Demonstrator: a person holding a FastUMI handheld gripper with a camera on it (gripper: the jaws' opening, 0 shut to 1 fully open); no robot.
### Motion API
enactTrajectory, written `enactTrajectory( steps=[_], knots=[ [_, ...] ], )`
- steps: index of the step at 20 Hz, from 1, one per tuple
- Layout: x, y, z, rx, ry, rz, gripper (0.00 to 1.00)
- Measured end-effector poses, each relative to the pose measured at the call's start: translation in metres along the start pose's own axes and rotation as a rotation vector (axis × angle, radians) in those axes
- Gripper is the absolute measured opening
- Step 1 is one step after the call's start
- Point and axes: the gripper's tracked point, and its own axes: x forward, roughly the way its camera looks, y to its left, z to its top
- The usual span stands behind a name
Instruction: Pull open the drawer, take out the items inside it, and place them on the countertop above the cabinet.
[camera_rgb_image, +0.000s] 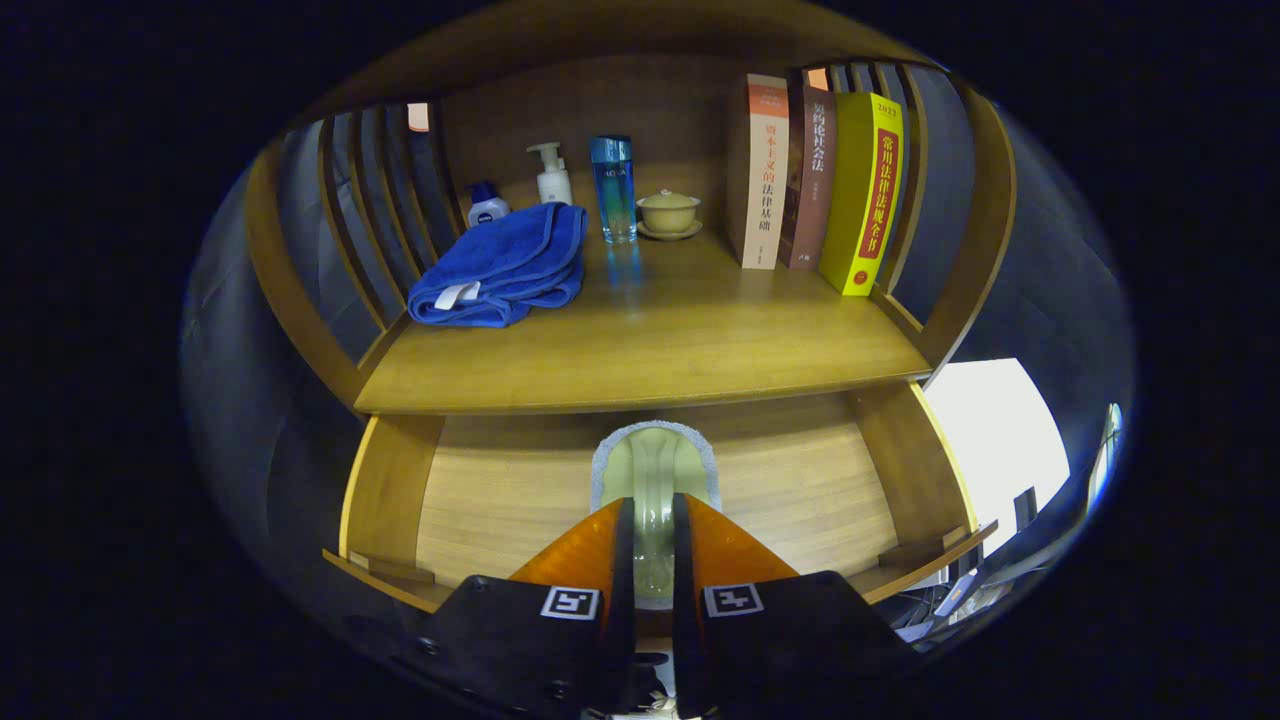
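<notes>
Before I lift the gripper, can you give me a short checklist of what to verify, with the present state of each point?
1. Drawer pulled open: ok, its wooden floor and side walls show below the countertop.
2. Gripper shut on the item: ok, both fingers press on a pale green, glassy item with a grey rim.
3. Depth of grip: cannot tell, the fingers hide the item's near part.
4. Free spot on the countertop: ok, the front middle is bare wood.
5. Things to avoid: ok, the blue towel, the blue bottle, the lidded cup and the books stand further back.
6. Other items left in the drawer: cannot tell.
</notes>
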Motion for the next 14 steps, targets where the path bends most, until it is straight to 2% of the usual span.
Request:
enactTrajectory(
  steps=[7, 14],
  knots=[
    [-0.012, 0.005, 0.054, -0.021, -0.045, 0.007, 0.24],
    [0.018, 0.011, 0.091, -0.046, -0.05, -0.008, 0.24]
  ],
)
